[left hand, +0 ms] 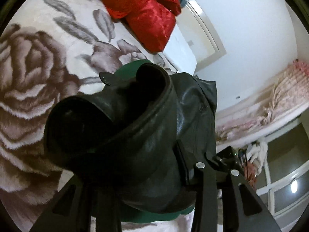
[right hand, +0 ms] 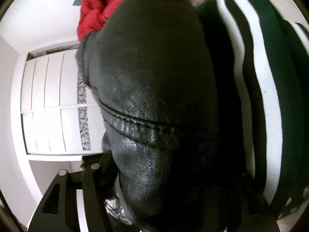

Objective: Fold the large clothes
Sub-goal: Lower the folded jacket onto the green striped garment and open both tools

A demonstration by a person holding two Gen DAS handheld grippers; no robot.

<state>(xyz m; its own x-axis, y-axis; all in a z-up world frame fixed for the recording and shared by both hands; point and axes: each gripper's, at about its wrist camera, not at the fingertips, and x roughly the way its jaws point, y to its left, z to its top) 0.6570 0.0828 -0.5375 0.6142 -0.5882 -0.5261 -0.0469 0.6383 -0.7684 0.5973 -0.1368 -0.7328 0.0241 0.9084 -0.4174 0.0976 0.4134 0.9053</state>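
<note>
A black leather jacket with green parts and a green-and-white striped knit band is lifted off the bed. My left gripper is shut on bunched leather that covers its fingertips; an open sleeve end faces the camera. My right gripper is shut on another part of the black jacket, which fills the right wrist view and hides the fingertips.
A cream blanket with a large rose print covers the bed. A red garment pile lies at its far end, also in the right wrist view. A white wardrobe stands behind. A white door frame is nearby.
</note>
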